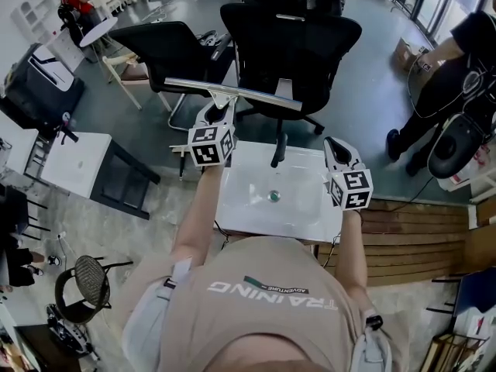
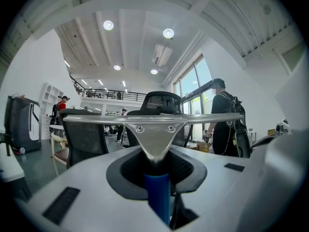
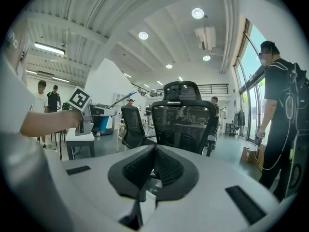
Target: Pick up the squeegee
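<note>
The squeegee (image 1: 232, 92) has a long metal blade and a blue handle. My left gripper (image 1: 219, 113) is shut on that handle and holds the blade level, up in the air above the far left corner of the white sink (image 1: 310, 222). In the left gripper view the blue handle (image 2: 158, 197) runs between the pads and the metal head (image 2: 154, 129) spreads wide in front. My right gripper (image 1: 335, 144) hovers over the sink's right side, shut, with nothing in it; its black pads (image 3: 166, 170) meet in the right gripper view. The left gripper's marker cube (image 3: 79, 100) shows there too.
The sink has a drain (image 1: 273, 196) and a black faucet (image 1: 277, 150). Two black office chairs (image 1: 291, 45) (image 1: 172, 53) stand just beyond it. A person in black (image 1: 457, 68) stands at the right. A white table (image 1: 77, 163) is at the left, wooden boards (image 1: 415, 239) at the right.
</note>
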A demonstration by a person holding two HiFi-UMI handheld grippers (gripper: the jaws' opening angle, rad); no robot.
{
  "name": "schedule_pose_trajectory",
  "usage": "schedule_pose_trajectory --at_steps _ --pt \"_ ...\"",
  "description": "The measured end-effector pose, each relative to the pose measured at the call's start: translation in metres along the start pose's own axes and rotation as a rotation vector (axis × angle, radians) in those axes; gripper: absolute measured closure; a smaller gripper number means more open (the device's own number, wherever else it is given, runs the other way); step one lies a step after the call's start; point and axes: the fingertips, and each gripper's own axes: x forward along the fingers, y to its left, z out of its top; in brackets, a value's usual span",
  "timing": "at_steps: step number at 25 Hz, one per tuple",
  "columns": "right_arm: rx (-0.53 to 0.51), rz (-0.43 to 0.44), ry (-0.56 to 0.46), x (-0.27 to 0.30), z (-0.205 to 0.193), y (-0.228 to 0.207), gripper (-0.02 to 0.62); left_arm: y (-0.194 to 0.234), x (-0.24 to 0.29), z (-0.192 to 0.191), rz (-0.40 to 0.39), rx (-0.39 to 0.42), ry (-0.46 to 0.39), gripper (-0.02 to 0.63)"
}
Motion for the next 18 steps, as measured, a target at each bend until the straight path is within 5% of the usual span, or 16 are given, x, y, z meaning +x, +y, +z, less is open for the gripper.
schedule_pose_trajectory --at_steps 18 --pt "-0.013 0.004 -0.022 -0.0017 0.0099 0.0028 0.560 -0.0023 -0.0017 -0.0040 -0.002 0.001 0.007 0.509"
